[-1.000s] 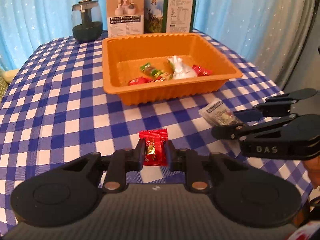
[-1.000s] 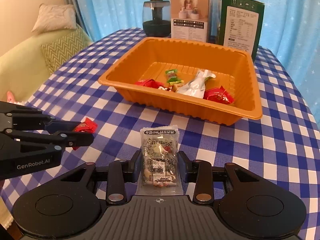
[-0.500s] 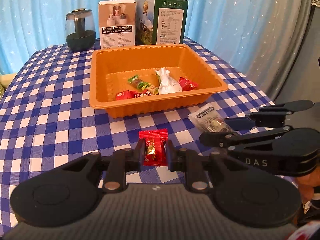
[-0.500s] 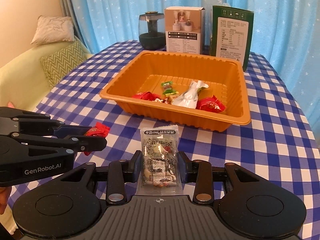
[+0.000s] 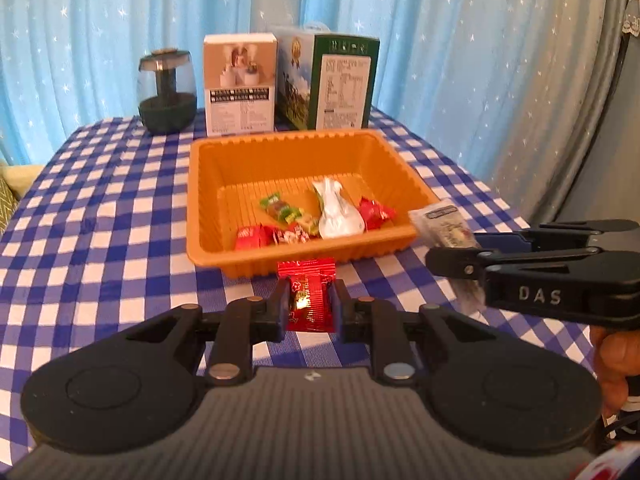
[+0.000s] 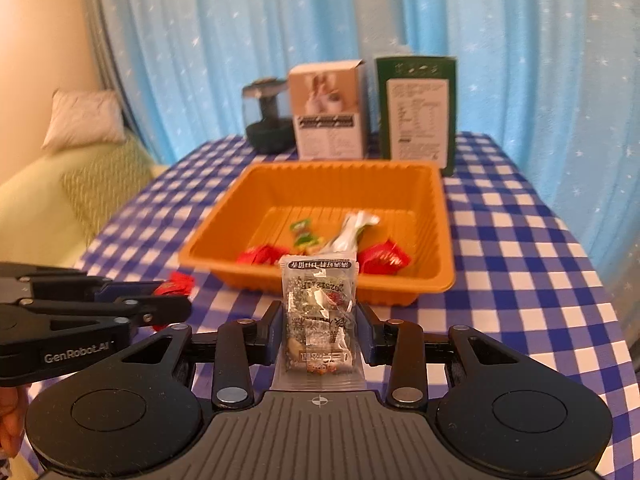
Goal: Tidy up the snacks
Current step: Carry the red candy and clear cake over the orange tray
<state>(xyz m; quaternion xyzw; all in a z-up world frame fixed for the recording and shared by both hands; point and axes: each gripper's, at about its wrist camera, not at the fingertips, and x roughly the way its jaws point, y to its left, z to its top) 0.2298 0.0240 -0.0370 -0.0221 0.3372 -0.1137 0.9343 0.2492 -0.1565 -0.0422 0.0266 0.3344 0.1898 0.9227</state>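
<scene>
My left gripper [image 5: 310, 300] is shut on a red candy wrapper [image 5: 308, 296], held above the checked cloth just in front of the orange tray [image 5: 208, 240]. My right gripper [image 6: 318, 322] is shut on a clear nut snack packet [image 6: 318, 312], held in front of the tray's near wall [image 6: 400, 290]. The tray holds several snacks: red candies [image 5: 250, 237], green candies [image 5: 280, 209] and a white packet [image 5: 338, 214]. The right gripper also shows in the left wrist view [image 5: 460, 258], with the packet [image 5: 444, 224] near the tray's right corner. The left gripper shows in the right wrist view [image 6: 168, 300].
A dark glass jar [image 5: 167, 92], a white box [image 5: 239, 84] and a green box [image 5: 332, 80] stand behind the tray at the table's far edge. Blue curtains hang behind. A green sofa with a pillow [image 6: 84, 120] lies to the left of the table.
Both grippers have lifted with their snacks still held and tilted up; the tray now sits lower and closer in both views. The right gripper's packet is nearer the tray's right corner.
</scene>
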